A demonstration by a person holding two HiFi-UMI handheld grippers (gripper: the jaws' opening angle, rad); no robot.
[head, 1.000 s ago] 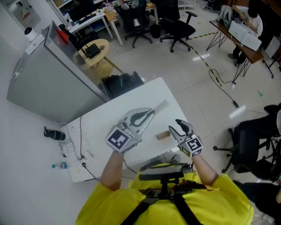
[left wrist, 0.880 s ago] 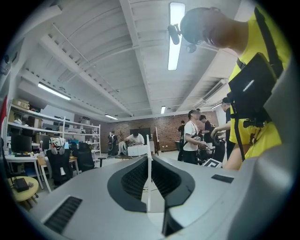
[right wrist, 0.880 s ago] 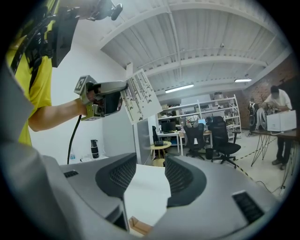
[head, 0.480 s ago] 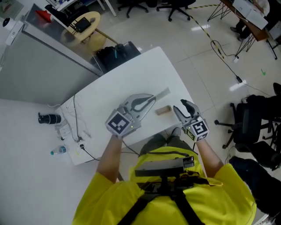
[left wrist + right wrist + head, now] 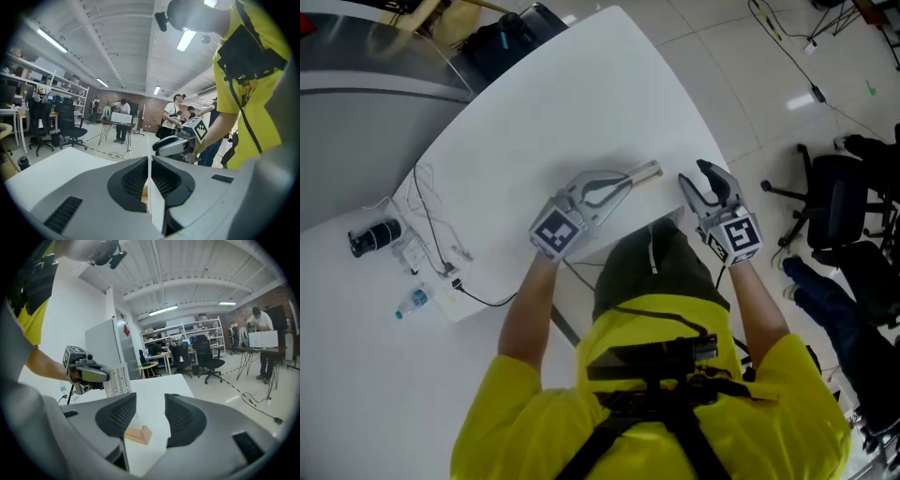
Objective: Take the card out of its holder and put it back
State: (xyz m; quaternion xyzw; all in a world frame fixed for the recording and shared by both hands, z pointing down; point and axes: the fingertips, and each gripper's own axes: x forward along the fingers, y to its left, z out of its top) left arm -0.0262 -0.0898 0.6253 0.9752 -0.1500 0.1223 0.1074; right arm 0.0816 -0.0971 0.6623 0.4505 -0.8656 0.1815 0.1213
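My left gripper (image 5: 626, 181) is shut on a white printed card (image 5: 646, 172) and holds it above the white table (image 5: 544, 112). In the left gripper view the card (image 5: 150, 180) shows edge-on between the closed jaws. In the right gripper view the card (image 5: 117, 379) stands upright at the tip of the left gripper (image 5: 93, 373). My right gripper (image 5: 698, 180) is open and empty, just right of the card. The small wooden holder (image 5: 137, 434) lies on the table below its jaws. In the head view I cannot see the holder.
Cables (image 5: 431, 244), a black device (image 5: 373, 236) and a small bottle (image 5: 411, 302) lie at the left. An office chair (image 5: 839, 206) stands to the right of the table. Several people (image 5: 123, 119) stand far off in the room.
The head view has tilted further down. The right gripper has come up beside the left gripper's tip. The left gripper still holds the card, and the holder has left the head view.
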